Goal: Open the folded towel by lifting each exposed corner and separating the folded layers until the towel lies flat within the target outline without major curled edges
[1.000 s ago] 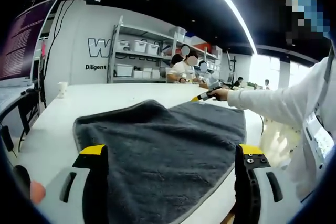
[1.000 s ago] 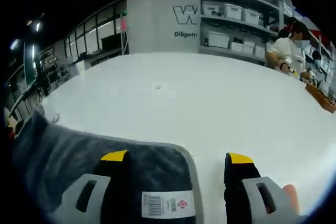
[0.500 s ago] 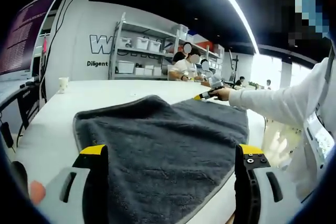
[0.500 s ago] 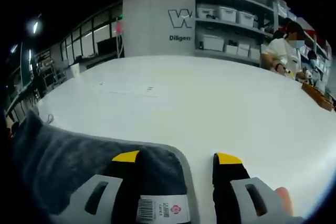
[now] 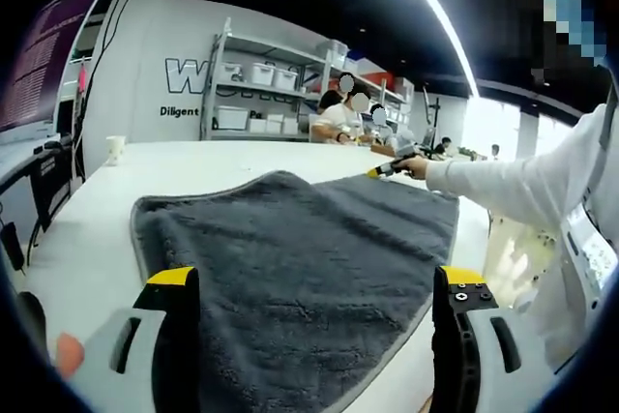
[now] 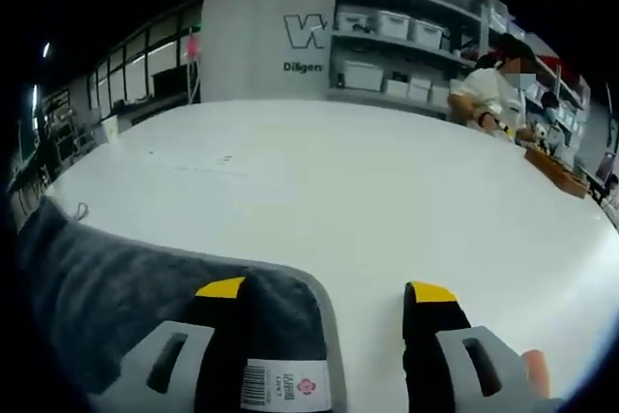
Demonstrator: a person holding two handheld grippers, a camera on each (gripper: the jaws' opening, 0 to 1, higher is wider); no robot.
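Dark grey terry towel (image 5: 300,268) spread on white counter (image 5: 87,239); left gripper (image 5: 314,282) jaws apart over it; right gripper (image 6: 329,289) jaws apart astride labelled corner (image 6: 285,374), gripping nothing

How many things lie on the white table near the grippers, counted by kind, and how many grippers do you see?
Grey towel: 1
White label on the towel: 1
White cup: 1
Grippers, left and right: 2
Total: 5

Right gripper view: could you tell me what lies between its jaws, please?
The towel corner with its white label beside the left jaw, then bare table toward the right jaw.
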